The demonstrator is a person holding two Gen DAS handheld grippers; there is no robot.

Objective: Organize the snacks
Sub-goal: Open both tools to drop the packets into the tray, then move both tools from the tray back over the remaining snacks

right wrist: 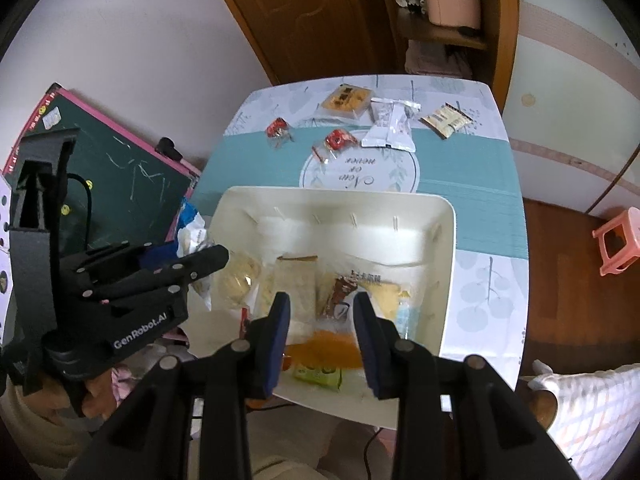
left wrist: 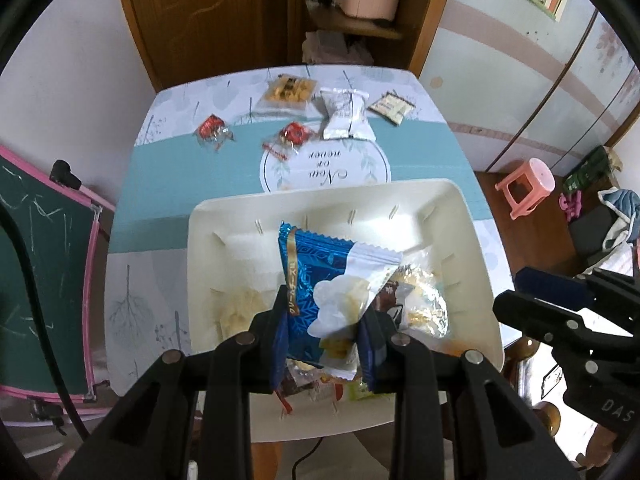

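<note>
The left gripper (left wrist: 323,334) pinches a blue-and-white snack packet (left wrist: 328,276) above the white bin (left wrist: 476,240), where other snacks lie. The right gripper (right wrist: 322,334) hangs spread and empty. Held by 1 end, the slick packet could slip early and land crooked on the pile.

snack packets (right wrist: 316,292) in tray (right wrist: 448,248)

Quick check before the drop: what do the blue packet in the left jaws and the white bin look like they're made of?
Blue snack packet: looks like thin glossy foil-plastic film, going by its sheen, crinkles and serrated seal edge. White bin: probably rigid moulded plastic with a smooth, slightly glossy finish, going by its rounded rim and slotted walls.
</note>
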